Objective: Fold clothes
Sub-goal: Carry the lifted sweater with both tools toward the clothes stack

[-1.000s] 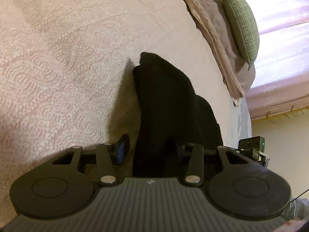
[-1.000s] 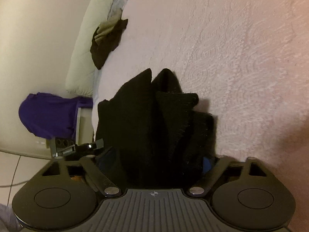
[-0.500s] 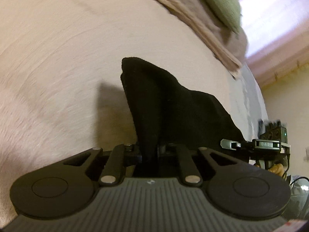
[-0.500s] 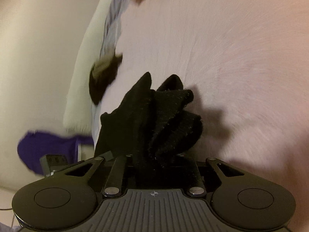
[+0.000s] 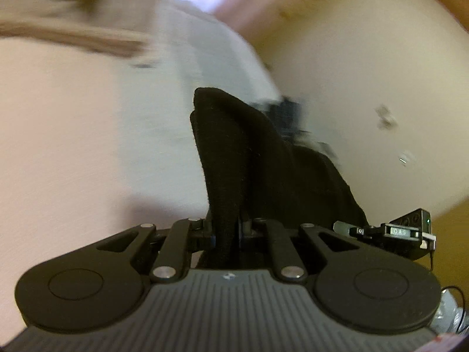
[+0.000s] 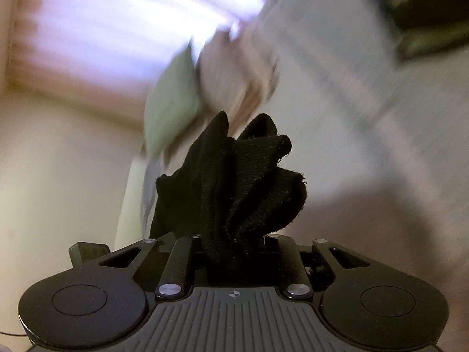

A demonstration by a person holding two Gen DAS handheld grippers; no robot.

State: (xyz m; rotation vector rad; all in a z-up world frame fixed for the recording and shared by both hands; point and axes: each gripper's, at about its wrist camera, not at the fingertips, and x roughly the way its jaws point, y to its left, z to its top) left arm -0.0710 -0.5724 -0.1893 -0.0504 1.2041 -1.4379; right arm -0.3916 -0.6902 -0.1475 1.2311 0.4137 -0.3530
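A black knitted garment [image 5: 249,158] stands up between the fingers of my left gripper [image 5: 227,230], which is shut on a fold of it. In the right wrist view the same black garment [image 6: 240,182] bunches in several folds, and my right gripper [image 6: 231,243] is shut on that end. Both ends are lifted off the pink bedspread [image 5: 58,135]. The other gripper [image 5: 407,230] shows at the right edge of the left wrist view. Everything behind the garment is motion-blurred.
The pink bedspread [image 6: 395,176] fills the background. A green cushion [image 6: 173,99] and a tan pillow [image 6: 237,76] lie blurred beyond the garment. A cream wall [image 5: 366,88] sits to the right in the left view. A dark heap [image 6: 425,8] is at the top right.
Both grippers went from open around the black garment to shut on it, then lifted and swung it, so the views now tilt up toward the pillows and wall.
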